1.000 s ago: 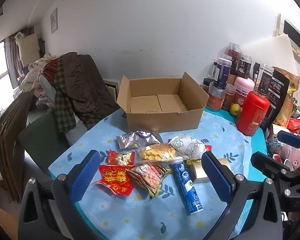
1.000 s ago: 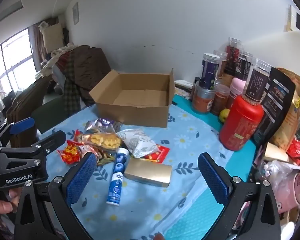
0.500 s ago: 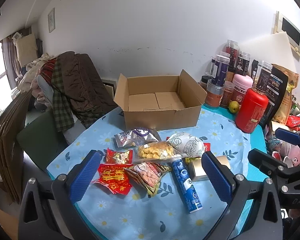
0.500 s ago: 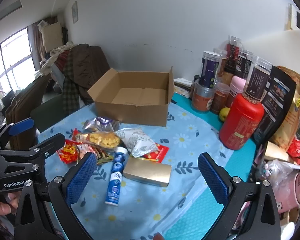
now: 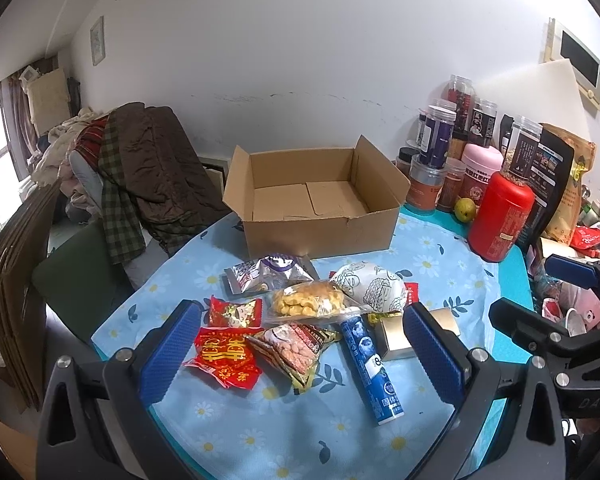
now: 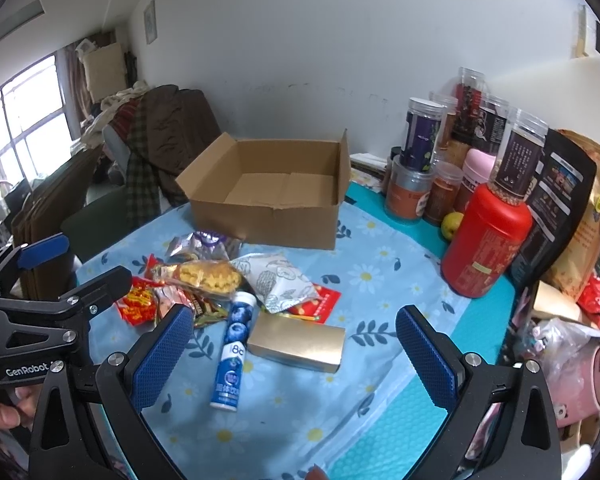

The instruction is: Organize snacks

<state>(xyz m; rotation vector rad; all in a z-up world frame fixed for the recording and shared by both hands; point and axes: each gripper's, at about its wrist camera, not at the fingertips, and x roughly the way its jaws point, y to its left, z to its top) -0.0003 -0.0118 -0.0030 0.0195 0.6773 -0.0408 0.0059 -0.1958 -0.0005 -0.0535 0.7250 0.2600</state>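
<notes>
**Snacks heaped on a daisy-print table, box standing open**

White walls back a round table (image 5: 440, 268) under a blue daisy-print cloth, with a chair piled with brown and checked clothing (image 5: 140, 168) off its far left edge. At the back of the table stands an open cardboard box (image 5: 316, 200), flaps up, nothing visible inside but its own bottom flaps.

Just in front of the box lies the heap of snacks. A silver-purple packet (image 5: 266, 274) sits nearest the box; a clear bag of yellow biscuits (image 5: 306, 300) overlaps a white patterned pouch (image 5: 370, 286) beside it. Lower left are two red packets (image 5: 226, 354), one above the other, and a clear bag of nuts (image 5: 294, 348) touching the lower one. A blue tube (image 6: 233, 338) lies flat on the cloth, its side against a gold box (image 6: 298, 346).

Along the right edge stand a red canister (image 6: 486, 246), several clear-lidded jars (image 6: 422, 140) and dark bags — well apart from the heap.

Both tools hover above the near side of the table and hold nothing. The left gripper (image 5: 300, 350) has its blue pads spread wide, framing the heap; the right gripper (image 6: 294, 354) is spread just as wide, its fingers either side of the tube and gold box without touching them.
</notes>
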